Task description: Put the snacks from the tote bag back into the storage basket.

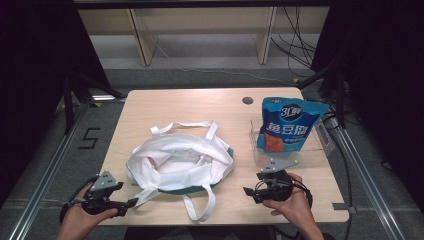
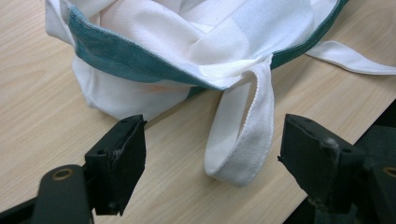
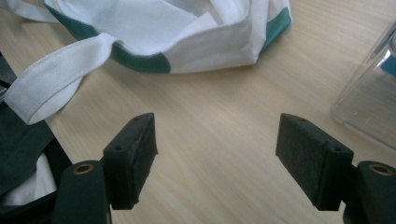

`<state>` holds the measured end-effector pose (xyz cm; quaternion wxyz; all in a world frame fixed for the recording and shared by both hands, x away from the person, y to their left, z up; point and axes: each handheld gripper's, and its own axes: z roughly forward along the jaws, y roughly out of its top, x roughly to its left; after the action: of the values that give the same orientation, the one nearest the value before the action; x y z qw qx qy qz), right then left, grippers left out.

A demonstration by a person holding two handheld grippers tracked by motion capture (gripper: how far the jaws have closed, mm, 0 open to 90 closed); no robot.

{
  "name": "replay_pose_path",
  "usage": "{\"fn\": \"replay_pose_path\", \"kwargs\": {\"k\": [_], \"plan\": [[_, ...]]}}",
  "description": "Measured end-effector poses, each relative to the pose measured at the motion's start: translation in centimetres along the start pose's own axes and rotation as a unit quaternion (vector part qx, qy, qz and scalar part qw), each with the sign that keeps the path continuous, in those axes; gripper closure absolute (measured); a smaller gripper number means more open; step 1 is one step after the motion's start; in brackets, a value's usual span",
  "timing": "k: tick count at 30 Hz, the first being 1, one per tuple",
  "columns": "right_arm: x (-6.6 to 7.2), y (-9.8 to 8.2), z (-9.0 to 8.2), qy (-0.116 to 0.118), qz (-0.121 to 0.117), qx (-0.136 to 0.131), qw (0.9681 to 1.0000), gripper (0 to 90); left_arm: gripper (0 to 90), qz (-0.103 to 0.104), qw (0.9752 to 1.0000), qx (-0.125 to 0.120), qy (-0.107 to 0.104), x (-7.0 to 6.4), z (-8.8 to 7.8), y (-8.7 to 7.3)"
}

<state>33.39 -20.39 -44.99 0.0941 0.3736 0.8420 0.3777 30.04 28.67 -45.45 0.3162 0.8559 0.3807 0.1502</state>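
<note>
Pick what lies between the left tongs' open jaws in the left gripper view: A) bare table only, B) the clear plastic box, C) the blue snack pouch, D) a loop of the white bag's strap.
D: in the left gripper view a loop of the white bag's strap lies on the table between the jaws of the left tongs, which stand apart from it on both sides.

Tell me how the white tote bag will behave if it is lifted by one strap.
The tote bag lies crumpled and folded, so it will probably sag and hang limp. Its strap is thin flat webbing, likely easy to pinch. It looks light and may drag across the table.
</note>
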Motion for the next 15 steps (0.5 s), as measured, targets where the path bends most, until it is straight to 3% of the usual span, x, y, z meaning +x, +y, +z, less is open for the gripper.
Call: {"fn": "replay_pose_path", "kwargs": {"k": [1,2,3,6,7,9,15], "plan": [[-0.1,-0.1,-0.2,0.002,-0.005,0.009,0.9999,28.5,22.0,0.003,1.0000,0.003,-0.001,0.0,0.0,0.0],[0.3,-0.4,-0.2,-0.005,0.021,0.013,0.9997,28.5,22.0,0.003,1.0000,0.002,-0.001,0.0,0.0,0.0],[0.0,-0.5,-0.3,-0.006,0.002,0.020,0.9998,28.5,22.0,0.003,1.0000,0.002,-0.002,0.0,-0.1,0.0],[0.3,-1.1,-0.2,-0.012,0.011,0.038,0.9991,28.0,22.0,0.001,1.0000,0.000,0.000,0.0,0.0,0.0],[0.1,-1.3,-0.2,-0.016,-0.007,0.047,0.9987,27.4,22.0,0.002,1.0000,0.001,0.000,0.0,0.0,0.0],[0.3,-1.5,-0.3,-0.021,0.001,0.056,0.9982,27.0,22.0,0.004,1.0000,0.003,-0.001,0.0,0.0,0.0],[0.3,-1.9,-0.5,-0.022,-0.005,0.058,0.9981,26.5,22.0,-0.006,1.0000,0.000,-0.004,-0.1,0.1,0.0]]}}
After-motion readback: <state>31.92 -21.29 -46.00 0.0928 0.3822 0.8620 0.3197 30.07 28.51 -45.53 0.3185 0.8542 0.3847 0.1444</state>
